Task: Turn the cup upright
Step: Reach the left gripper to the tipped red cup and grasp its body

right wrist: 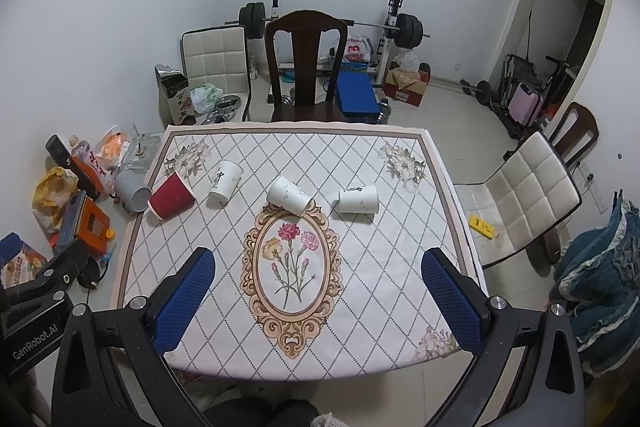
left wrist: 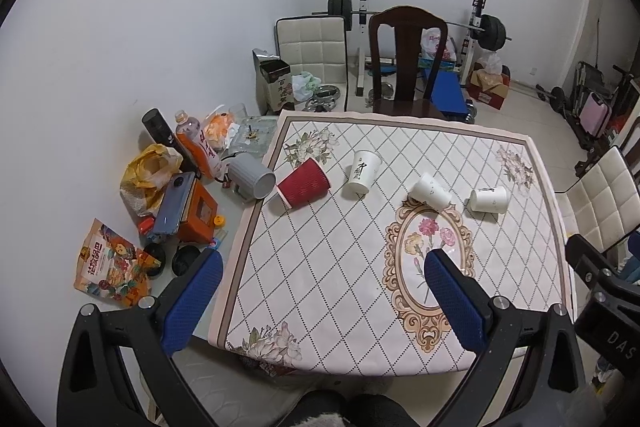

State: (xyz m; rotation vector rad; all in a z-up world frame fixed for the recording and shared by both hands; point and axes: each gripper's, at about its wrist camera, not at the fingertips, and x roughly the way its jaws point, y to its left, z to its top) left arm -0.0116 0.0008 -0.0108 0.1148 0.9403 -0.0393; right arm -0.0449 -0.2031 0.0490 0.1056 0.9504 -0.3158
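Both the left gripper (left wrist: 324,299) and right gripper (right wrist: 318,297) hung spread wide and empty over the table's (right wrist: 400,307) near edge. Four paper cups lay tipped mid-table, well ahead. Best bet: pinch the red cup (left wrist: 303,183) across its wall, then rotate.

Two wrist views, high, facing forward over one shared table (left wrist: 360,307).

Lying on the worktop (right wrist: 360,327) w/ the flower oval (right wrist: 290,267) as ref: 3 white paper cups (right wrist: 226,180) (right wrist: 289,195) (right wrist: 357,199) beyond it, 1 red cup (right wrist: 171,195) far-left, 1 grey cup (right wrist: 132,190) just past that, off the cloth edge. 5 cups total.
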